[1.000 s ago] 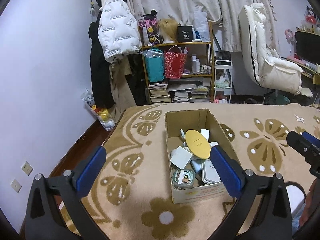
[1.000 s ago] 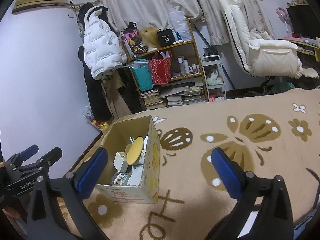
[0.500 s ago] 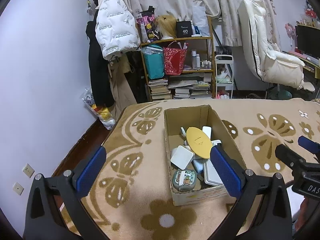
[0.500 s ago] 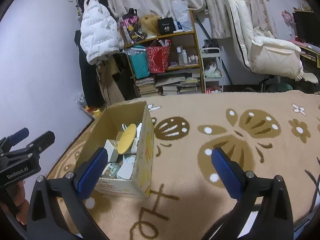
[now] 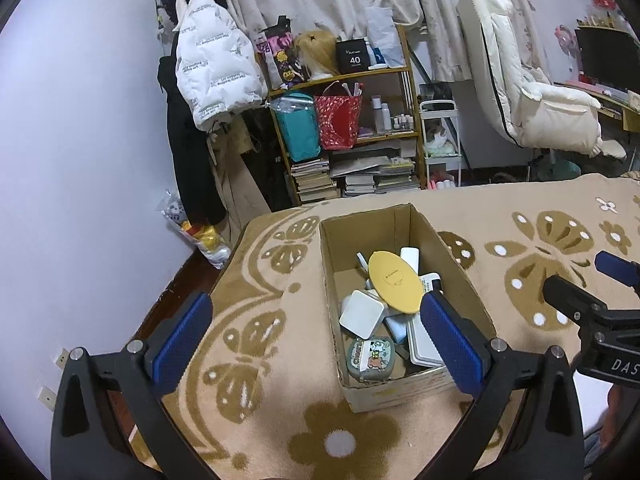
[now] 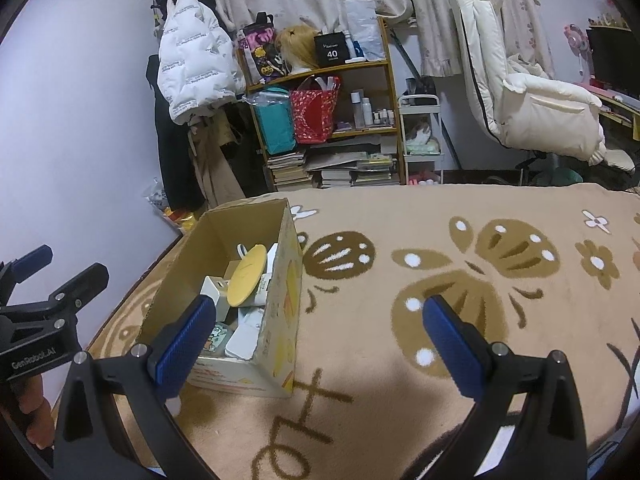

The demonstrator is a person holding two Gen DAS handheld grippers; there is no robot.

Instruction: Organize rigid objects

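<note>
I hold both the left gripper [image 5: 316, 344] and right gripper [image 6: 318, 344] with jaws wide apart, empty. The cardboard box [image 5: 404, 390] of cases sits ahead between my left jaws, on the blanket [image 6: 400, 208].

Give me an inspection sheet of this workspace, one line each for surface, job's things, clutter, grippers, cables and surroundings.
Surface: beige blanket with brown butterfly and flower pattern.
Job's things: open cardboard box holding a yellow oval lid on top, a white square case, a cartoon tin near the front wall.
Clutter: nothing seen loose on the blanket.
Grippers: left gripper open, empty; right gripper open, empty.
Cables: nothing seen.
Surroundings: crowded shelf, white puffer jacket, cream recliner.
</note>
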